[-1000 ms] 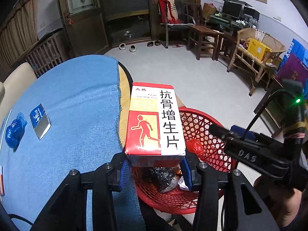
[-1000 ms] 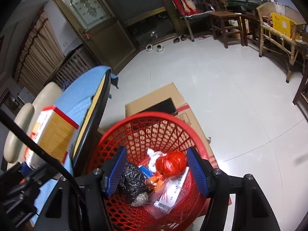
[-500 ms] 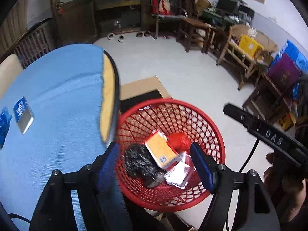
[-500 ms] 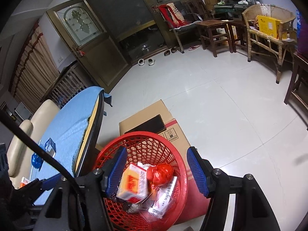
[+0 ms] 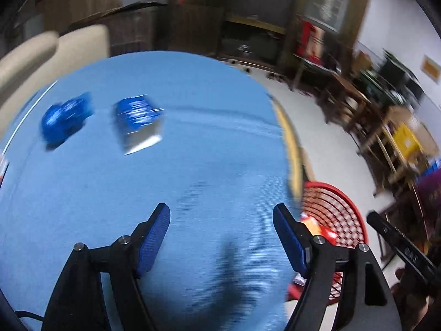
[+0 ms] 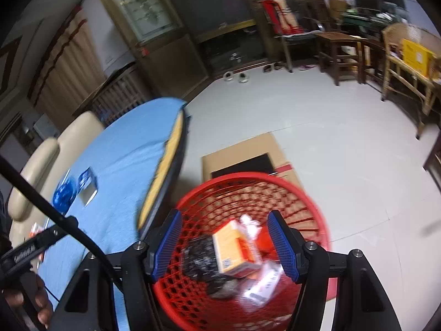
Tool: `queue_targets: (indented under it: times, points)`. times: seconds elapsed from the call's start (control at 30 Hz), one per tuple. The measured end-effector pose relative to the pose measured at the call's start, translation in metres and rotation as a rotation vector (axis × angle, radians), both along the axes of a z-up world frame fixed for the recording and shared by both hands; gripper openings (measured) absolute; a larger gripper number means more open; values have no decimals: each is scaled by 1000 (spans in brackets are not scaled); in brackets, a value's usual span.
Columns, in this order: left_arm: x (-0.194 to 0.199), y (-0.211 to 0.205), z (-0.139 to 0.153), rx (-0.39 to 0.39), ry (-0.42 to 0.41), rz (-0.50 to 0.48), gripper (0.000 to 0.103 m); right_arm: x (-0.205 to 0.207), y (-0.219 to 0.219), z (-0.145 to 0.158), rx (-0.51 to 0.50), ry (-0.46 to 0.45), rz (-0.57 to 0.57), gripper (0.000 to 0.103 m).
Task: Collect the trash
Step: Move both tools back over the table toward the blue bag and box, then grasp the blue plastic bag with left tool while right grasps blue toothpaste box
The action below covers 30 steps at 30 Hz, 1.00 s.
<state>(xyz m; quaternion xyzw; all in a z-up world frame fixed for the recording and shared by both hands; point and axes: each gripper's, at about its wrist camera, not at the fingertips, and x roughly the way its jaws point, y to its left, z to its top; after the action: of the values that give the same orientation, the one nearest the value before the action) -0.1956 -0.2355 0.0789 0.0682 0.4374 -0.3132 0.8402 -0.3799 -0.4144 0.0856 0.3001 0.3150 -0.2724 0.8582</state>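
Blue tablecloth (image 5: 193, 165) bare ahead of left gripper (image 5: 220, 237); blue wrapper (image 5: 64, 120), foil packet (image 5: 139, 122) at 11 o'clock. Red basket (image 5: 336, 215) at 3 o'clock, off table edge.

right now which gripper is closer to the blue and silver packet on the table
Left. The left gripper hangs open over the blue tablecloth, with the blue and silver packet ahead of its fingers. The right gripper is off the table, above the red basket.
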Motion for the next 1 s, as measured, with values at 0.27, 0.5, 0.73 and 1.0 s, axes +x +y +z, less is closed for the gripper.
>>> queue_targets:
  times: [0.27, 0.5, 0.73, 1.0]
  points:
    - [54, 86, -19, -26, 41, 191, 78, 67, 50, 3, -34, 58, 183, 68]
    - [83, 144, -36, -48, 95, 302, 78, 143, 100, 6, -64, 88, 393, 72]
    - [101, 180, -42, -64, 115, 370, 78, 237, 135, 15, -114, 73, 556, 77]
    - [133, 184, -28, -53, 71, 367, 78, 325, 133, 14, -117, 77, 601, 79]
